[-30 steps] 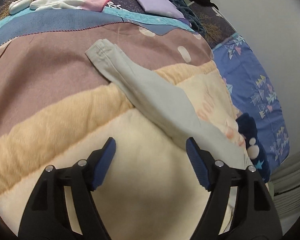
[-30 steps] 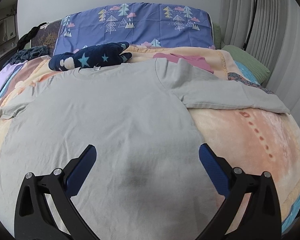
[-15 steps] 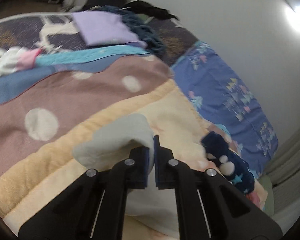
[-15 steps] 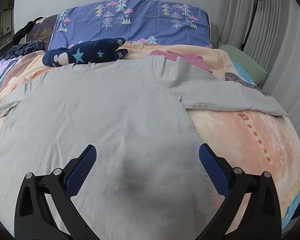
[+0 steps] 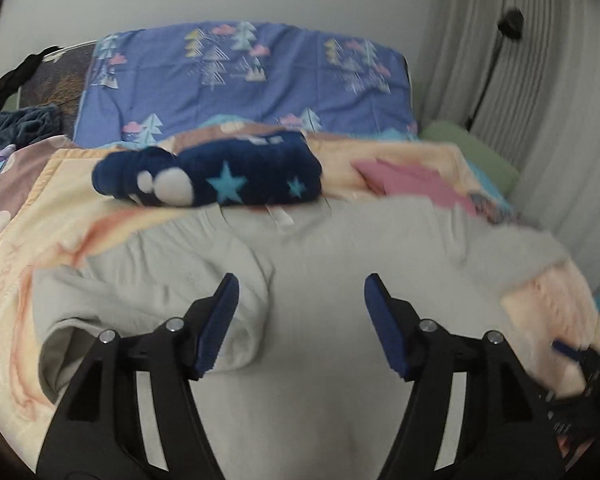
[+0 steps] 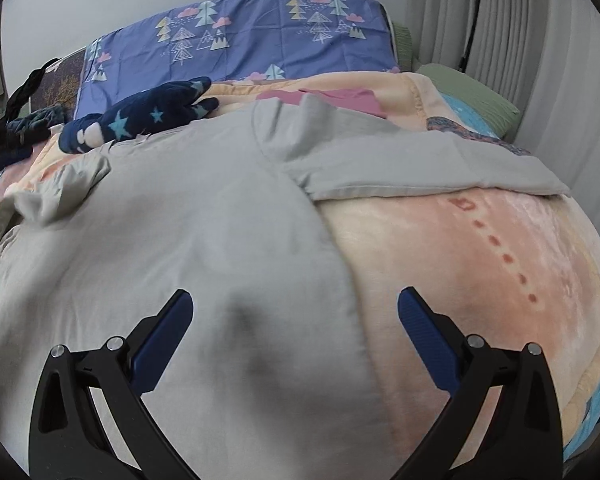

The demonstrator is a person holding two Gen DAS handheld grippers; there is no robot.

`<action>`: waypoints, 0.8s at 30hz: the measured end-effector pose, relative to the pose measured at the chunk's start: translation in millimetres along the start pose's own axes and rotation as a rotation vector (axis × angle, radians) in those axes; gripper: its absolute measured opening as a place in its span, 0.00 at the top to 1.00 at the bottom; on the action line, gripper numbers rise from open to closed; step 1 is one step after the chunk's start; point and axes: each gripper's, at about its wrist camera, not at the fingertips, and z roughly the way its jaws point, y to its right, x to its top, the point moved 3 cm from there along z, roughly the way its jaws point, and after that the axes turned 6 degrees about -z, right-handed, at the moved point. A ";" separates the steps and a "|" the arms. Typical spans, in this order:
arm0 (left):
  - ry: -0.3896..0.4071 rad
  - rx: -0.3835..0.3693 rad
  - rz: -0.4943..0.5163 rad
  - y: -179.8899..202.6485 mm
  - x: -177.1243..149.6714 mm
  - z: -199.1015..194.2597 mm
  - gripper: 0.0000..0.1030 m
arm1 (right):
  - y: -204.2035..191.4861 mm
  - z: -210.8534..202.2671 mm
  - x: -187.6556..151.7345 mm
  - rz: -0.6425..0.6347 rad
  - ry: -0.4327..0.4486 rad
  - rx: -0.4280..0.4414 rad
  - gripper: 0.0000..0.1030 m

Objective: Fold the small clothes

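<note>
Grey t-shirt (image 6: 204, 216) spread flat on the blanket (image 6: 480, 264), one sleeve (image 5: 156, 300) bunched loosely inward; left gripper (image 5: 300, 320) gaping, holding nothing; right gripper (image 6: 296, 340) likewise wide above the hem; risk: that loose sleeve springing back, spoiling the fold

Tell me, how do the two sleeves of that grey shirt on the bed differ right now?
The left sleeve is folded in over the shirt's body and lies bunched and rumpled; the right sleeve stretches straight out, flat on the blanket. The left sleeve's cuff gapes open toward the camera, while the right sleeve's hem lies closed in a clean line. Both are the same pale grey cloth, and neither claw, left or right, grips either.
</note>
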 end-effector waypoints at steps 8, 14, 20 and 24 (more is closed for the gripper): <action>0.048 0.245 -0.030 -78.9 -46.9 -52.8 0.28 | -11.9 8.3 27.1 0.004 0.032 0.180 0.04; -0.028 0.437 -0.180 -167.2 -70.9 -59.0 0.29 | -79.9 20.4 76.0 -0.147 0.059 0.280 0.27; -0.067 0.402 -0.270 -191.9 -65.9 -28.1 0.38 | -189.8 37.8 121.2 -0.311 0.051 0.401 0.31; -0.083 0.427 -0.247 -196.0 -62.0 -7.7 0.46 | -257.4 61.0 130.0 -0.398 0.019 0.390 0.31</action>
